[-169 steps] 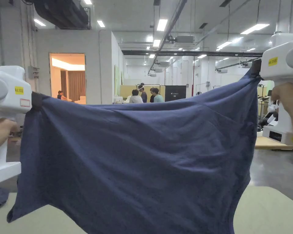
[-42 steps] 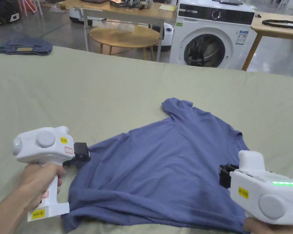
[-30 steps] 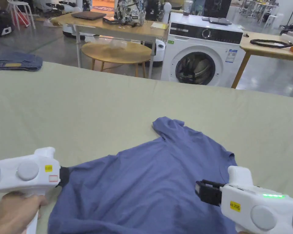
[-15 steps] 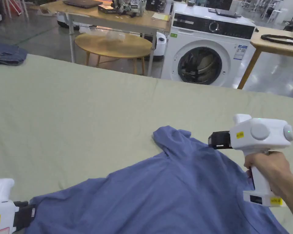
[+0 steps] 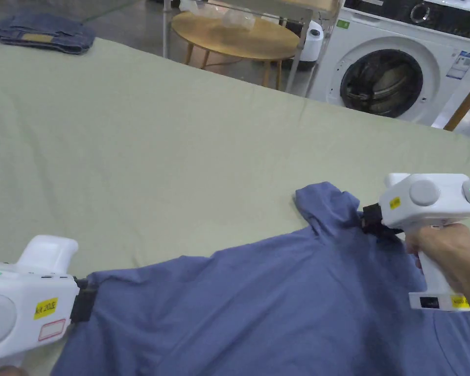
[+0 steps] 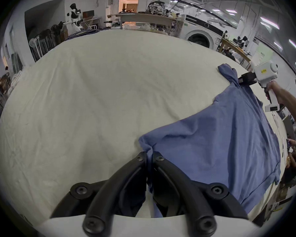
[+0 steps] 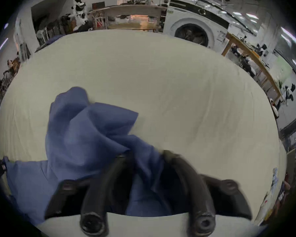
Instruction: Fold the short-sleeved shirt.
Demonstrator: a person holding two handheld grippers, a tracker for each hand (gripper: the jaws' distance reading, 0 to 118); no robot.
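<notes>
Two grippers work one soft blue short-sleeved cotton shirt (image 5: 258,298), which lies spread but rumpled on the pale green cloth-covered surface (image 5: 131,147), stretching from the left gripper (image 6: 149,157) across to the right gripper (image 7: 144,155). Its fabric looks thin and limp, light enough to lift by a corner, likely to sag and crease wherever it is not held, and not slippery on the cloth beneath; it should be taken at hems, corners or sleeve edges, so that the body hangs or drags flat between the fingers. In the left gripper view the fingers (image 6: 158,160) are clenched on a bunched corner of the shirt, a thin fold trapped between them. In the right gripper view, which is blurred, the fingers (image 7: 169,155) stand apart with a ridge of fabric lying between them beside the crumpled sleeve (image 7: 79,114); they seem not yet closed on it. From the head view that sleeve (image 5: 327,203) is twisted just ahead of the right fingers, and soft wrinkles run across the body toward the left fingers, so smoothing seems needed before any fold
</notes>
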